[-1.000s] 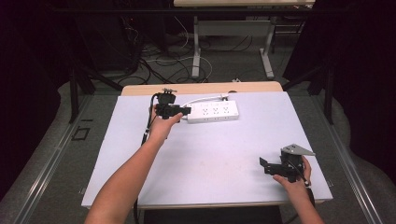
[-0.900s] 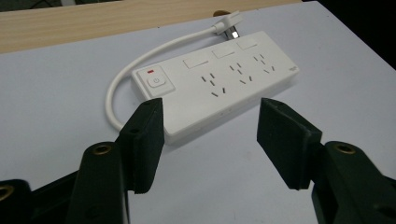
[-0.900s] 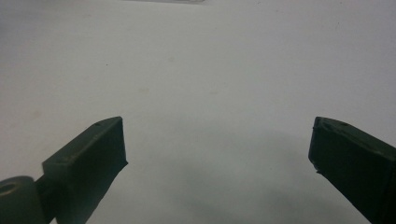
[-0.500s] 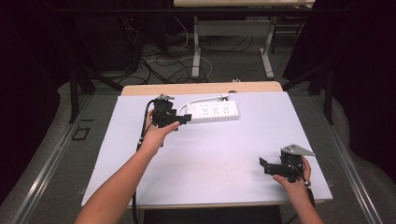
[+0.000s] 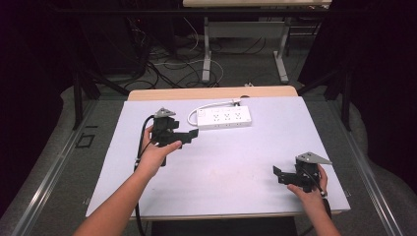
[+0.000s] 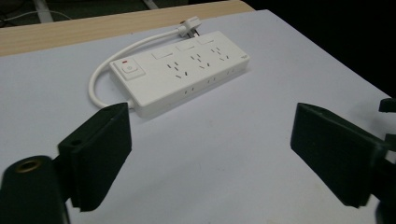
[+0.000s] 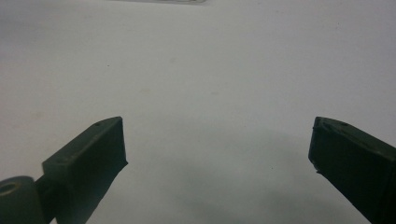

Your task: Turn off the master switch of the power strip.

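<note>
Pulled back from the power strip (image 5: 223, 118), the left gripper (image 5: 189, 137) now hangs over bare table between the strip and the near edge, where a second ago it sat right at the strip's switch end. Its jaws have just been opening and now stand spread wide with nothing between them; in the left gripper view the two black pads frame empty tabletop, and the strip lies beyond them, flat and untouched. The left hand (image 5: 158, 150) holds the gripper tilted toward the strip, its cable trailing down off the near edge.

That strip rests near the far side of the white table (image 5: 236, 162), switch end toward the person's left, with its white cord (image 6: 100, 79) looping round that end and running along the back to the plug (image 6: 189, 27).

On the other side, the right gripper (image 5: 278, 173) sits near the near right corner, well apart from the strip, in the same place as before. Its jaws are spread too, over bare surface.

Judging by the retreat and the open jaws, the work at the switch end looks finished, and the strip has been let go.
</note>
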Demonstrator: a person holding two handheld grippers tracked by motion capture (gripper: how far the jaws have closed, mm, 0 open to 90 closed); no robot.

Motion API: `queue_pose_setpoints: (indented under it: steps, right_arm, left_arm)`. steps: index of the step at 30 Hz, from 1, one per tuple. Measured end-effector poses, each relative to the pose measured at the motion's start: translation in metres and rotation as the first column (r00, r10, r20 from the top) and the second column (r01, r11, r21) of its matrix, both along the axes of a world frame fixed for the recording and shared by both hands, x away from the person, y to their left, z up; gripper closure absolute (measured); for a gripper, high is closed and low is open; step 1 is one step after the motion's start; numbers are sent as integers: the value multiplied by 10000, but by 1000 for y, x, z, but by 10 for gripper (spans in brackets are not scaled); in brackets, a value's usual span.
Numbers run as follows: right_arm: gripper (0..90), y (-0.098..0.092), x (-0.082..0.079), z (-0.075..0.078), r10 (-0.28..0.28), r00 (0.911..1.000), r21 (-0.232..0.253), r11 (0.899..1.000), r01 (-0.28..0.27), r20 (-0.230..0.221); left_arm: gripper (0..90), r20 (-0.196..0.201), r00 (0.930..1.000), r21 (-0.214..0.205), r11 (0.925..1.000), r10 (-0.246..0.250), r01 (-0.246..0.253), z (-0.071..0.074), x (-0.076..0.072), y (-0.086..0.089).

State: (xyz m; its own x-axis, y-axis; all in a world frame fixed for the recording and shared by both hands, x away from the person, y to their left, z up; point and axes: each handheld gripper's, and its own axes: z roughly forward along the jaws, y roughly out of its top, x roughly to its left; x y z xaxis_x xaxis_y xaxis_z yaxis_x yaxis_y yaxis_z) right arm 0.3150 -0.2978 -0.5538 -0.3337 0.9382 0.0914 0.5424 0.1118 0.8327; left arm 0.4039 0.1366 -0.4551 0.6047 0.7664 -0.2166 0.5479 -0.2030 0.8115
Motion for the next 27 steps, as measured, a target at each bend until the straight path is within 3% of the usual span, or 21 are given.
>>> queue_pose_setpoints:
  steps: [2,4,7,11,19,25,27]
  right_arm:
    - [35,0,0,0,-6,10000,2,10000,6,1]
    - [35,0,0,0,58,10000,-59,10000,-58,48]
    - [35,1,0,0,79,10000,-57,10000,-79,46]
    - [35,1,-1,0,51,10000,-39,10000,-51,37]
    - [35,1,-1,0,31,10000,-32,10000,-31,38]
    - [35,1,0,0,84,10000,-44,10000,-84,7]
    - [35,1,-1,0,80,10000,-43,10000,-80,28]
  left_arm:
    - [71,-131,9999,-254,9996,87,-90,-1,-5,3]
    - [10,-328,9994,-289,9996,-73,64,-1,-10,7]
    - [4,-397,9992,-237,9997,-67,57,-1,-17,12]
    - [3,-19,10000,-9,10000,-37,37,-3,-26,17]
    - [4,-5,10000,-31,10000,-94,94,-9,-42,21]
    - [3,162,9998,184,9998,-104,101,-24,-59,20]
    - [3,58,10000,114,9999,-11,11,-29,-64,22]
